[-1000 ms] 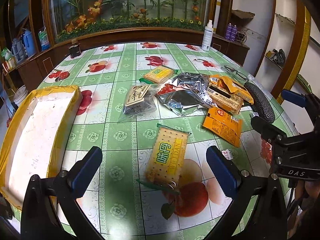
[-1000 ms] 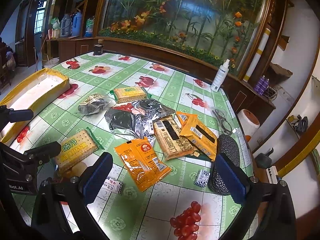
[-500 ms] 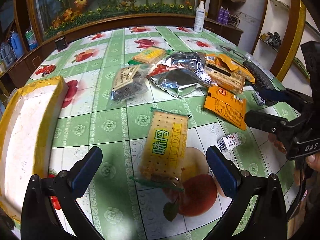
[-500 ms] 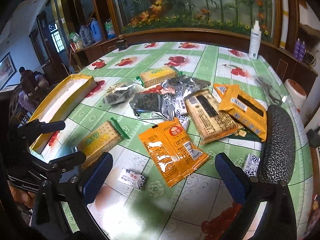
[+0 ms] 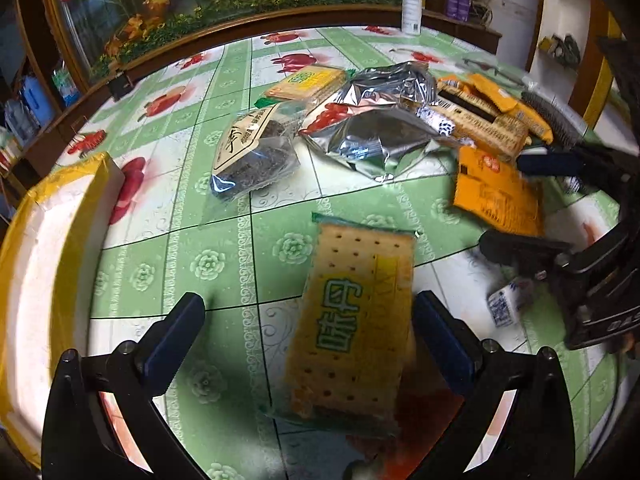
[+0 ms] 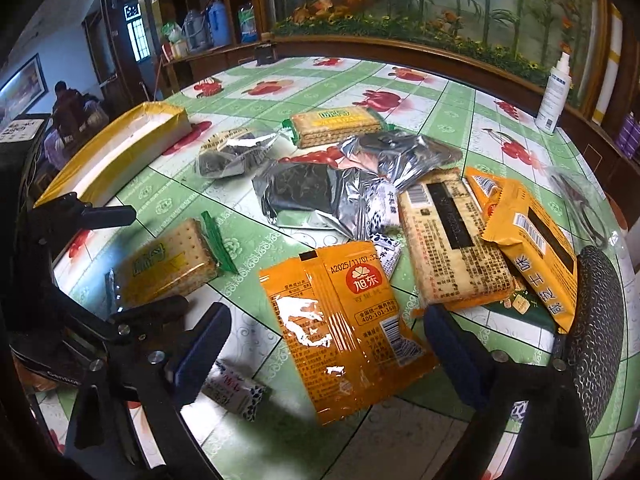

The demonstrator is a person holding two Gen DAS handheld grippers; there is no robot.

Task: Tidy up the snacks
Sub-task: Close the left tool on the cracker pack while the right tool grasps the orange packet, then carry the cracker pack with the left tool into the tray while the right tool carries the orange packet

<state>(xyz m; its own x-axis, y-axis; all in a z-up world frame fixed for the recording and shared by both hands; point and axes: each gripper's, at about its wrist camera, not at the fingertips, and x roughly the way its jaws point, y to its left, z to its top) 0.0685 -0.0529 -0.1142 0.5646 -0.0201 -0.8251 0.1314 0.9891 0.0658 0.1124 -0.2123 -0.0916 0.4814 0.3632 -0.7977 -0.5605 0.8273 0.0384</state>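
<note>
- Cracker packet (image 5: 352, 320), yellow-green label, lies flat on the table (image 5: 168, 184); it now fills more of my left wrist view than 1 s ago, so pickup is close.
- My left gripper (image 5: 308, 336) is spread wide, empty, straddling the packet, tilted downward.
- My right gripper (image 6: 324, 344) is likewise spread, empty, over the orange sachet (image 6: 344, 320).
- Yellow-edged tray (image 5: 44, 240) sits to the left, the likely destination.

cracker pack (image 5: 352, 320) between spread jaws, table (image 5: 224, 264)

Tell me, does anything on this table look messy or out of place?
Yes. The snacks lie in a loose heap: silver foil bags crumpled over each other, orange packets overlapping. A black textured case hangs past the table's edge.
</note>
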